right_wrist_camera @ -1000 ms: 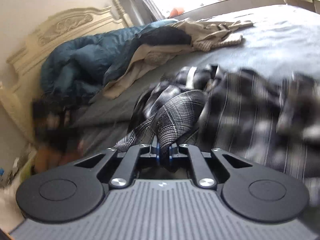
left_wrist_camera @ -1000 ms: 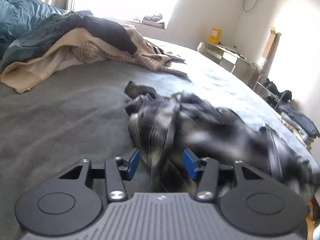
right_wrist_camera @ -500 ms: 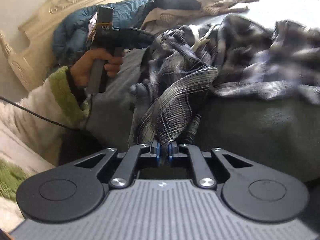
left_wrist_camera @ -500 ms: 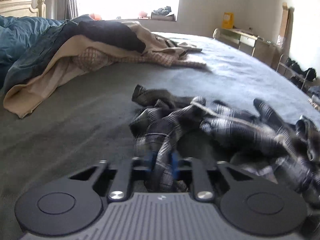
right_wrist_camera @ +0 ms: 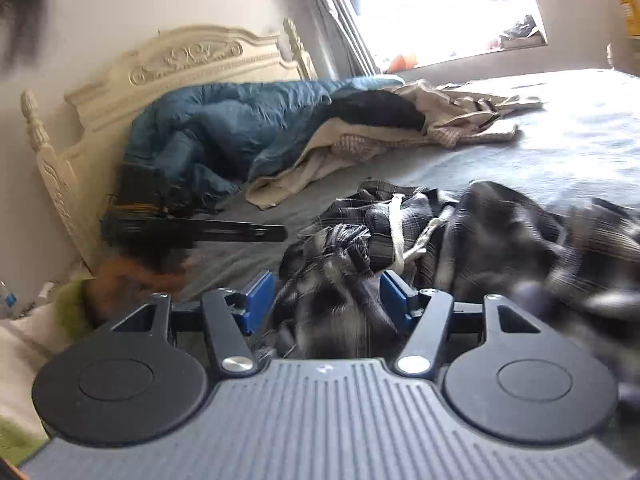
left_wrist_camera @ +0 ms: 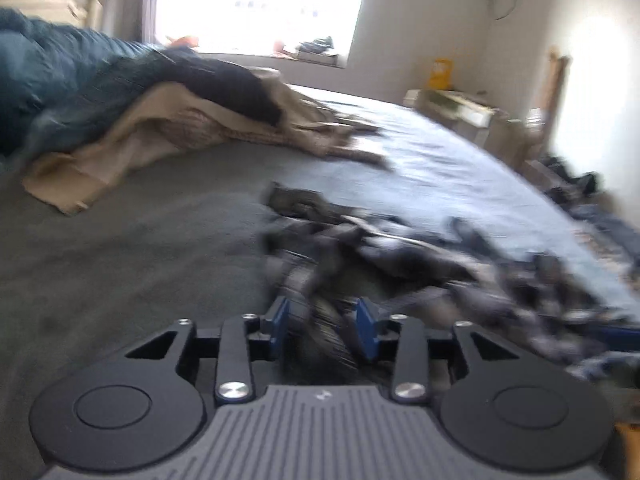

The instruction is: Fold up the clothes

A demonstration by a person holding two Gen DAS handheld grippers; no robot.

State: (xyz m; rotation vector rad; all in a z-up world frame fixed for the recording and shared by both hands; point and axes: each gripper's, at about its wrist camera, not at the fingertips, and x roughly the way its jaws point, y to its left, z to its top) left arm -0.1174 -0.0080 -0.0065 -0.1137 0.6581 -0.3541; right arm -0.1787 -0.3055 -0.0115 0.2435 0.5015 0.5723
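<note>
Left gripper (left_wrist_camera: 323,330) fingers just opening, right gripper (right_wrist_camera: 326,298) too — plaid shirt (right_wrist_camera: 460,236) loose between both, bed (left_wrist_camera: 120,248)

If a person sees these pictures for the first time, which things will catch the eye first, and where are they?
First, the crumpled black-and-white plaid shirt on the grey bed cover, directly before both grippers. The right gripper and the left gripper have just been opening their jaws, with plaid cloth lying loose between them. Behind, a blue duvet and beige clothes are heaped against the carved cream headboard.
</note>
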